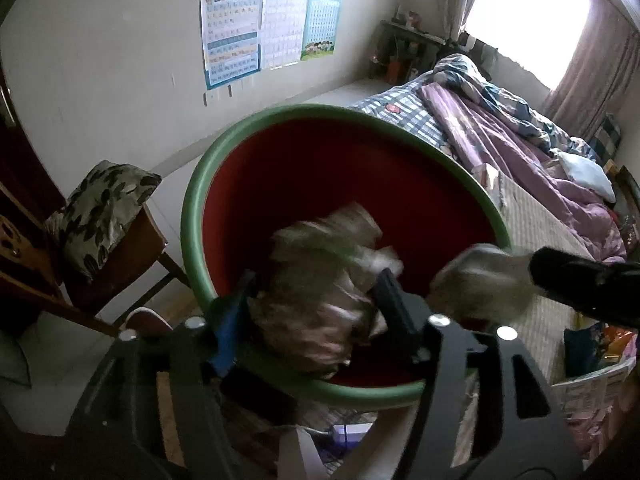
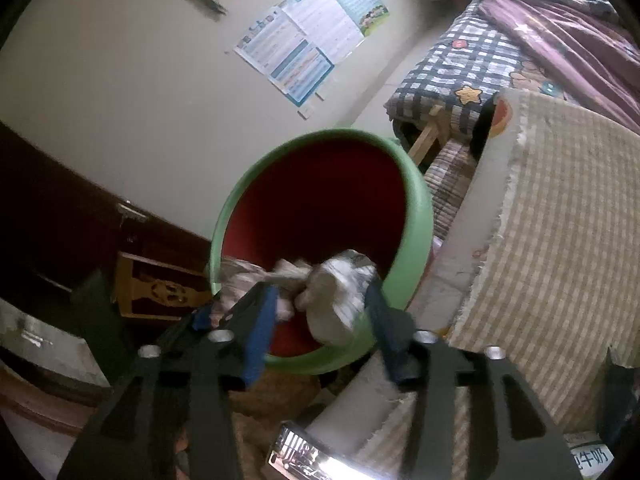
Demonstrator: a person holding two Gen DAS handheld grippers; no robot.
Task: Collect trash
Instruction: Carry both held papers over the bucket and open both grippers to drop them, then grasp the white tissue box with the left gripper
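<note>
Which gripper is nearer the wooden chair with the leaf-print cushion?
Left. The left gripper is over the near rim of the green bin, on the side where the wooden chair stands. The right gripper reaches in from the bed side.

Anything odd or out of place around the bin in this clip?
Nothing spilled. Crumpled paper trash sits between the left claw fingers over the red bin, and another wad between the right claw fingers. Both wads are motion-blurred.

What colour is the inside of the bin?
The bin is red inside with a green rim, clearest in the left wrist view.
</note>
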